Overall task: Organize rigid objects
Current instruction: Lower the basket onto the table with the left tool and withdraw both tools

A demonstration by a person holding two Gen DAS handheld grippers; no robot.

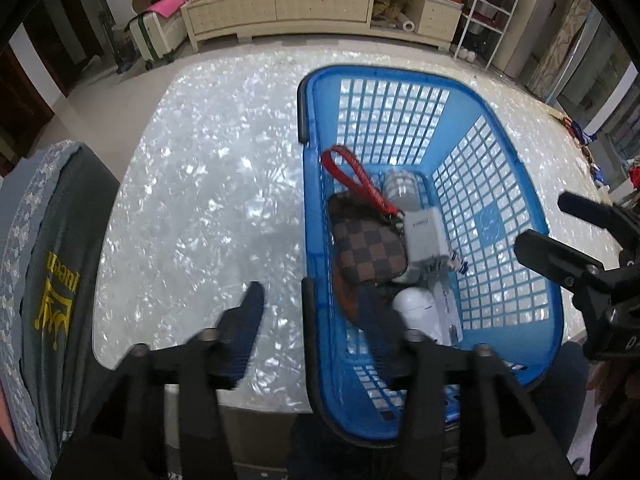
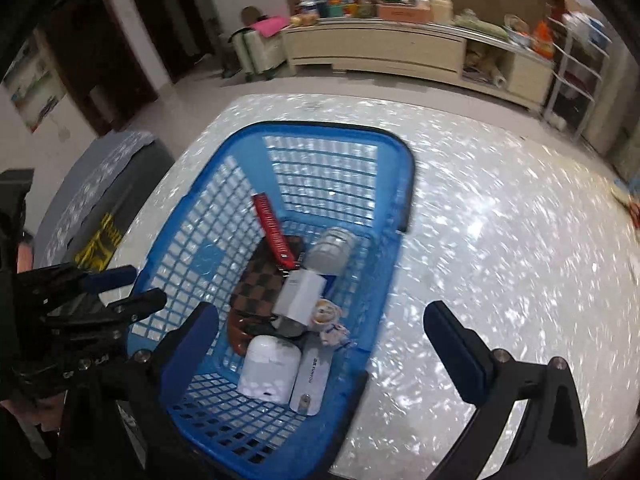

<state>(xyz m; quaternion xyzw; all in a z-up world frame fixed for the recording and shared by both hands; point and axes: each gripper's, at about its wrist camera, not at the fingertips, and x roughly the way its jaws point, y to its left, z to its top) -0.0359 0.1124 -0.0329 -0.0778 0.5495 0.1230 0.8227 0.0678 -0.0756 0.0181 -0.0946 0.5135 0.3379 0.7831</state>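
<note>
A blue plastic basket [image 1: 496, 216] [image 2: 192, 240] stands on the pearly white table [image 1: 200, 184]. In it lie a brown checkered wallet [image 1: 370, 246] [image 2: 260, 284] with a red strap [image 1: 360, 178], a clear jar [image 1: 402, 188] [image 2: 332, 250], a white box [image 1: 424, 236] [image 2: 300, 296], a white case [image 1: 418, 312] [image 2: 268, 368], a flat white device [image 2: 314, 376] and a small figurine [image 2: 328, 320]. My left gripper [image 1: 316, 308] is open, straddling the basket's near left wall. My right gripper [image 2: 320, 324] is open, straddling the basket's right wall; it also shows in the left wrist view [image 1: 548, 224].
A chair with a grey garment [image 1: 48, 272] stands left of the table. A long low cabinet [image 1: 320, 8] with clutter, a suitcase [image 1: 154, 36] and a wire rack [image 1: 488, 12] line the far wall. Small items [image 1: 580, 132] lie at the table's far right edge.
</note>
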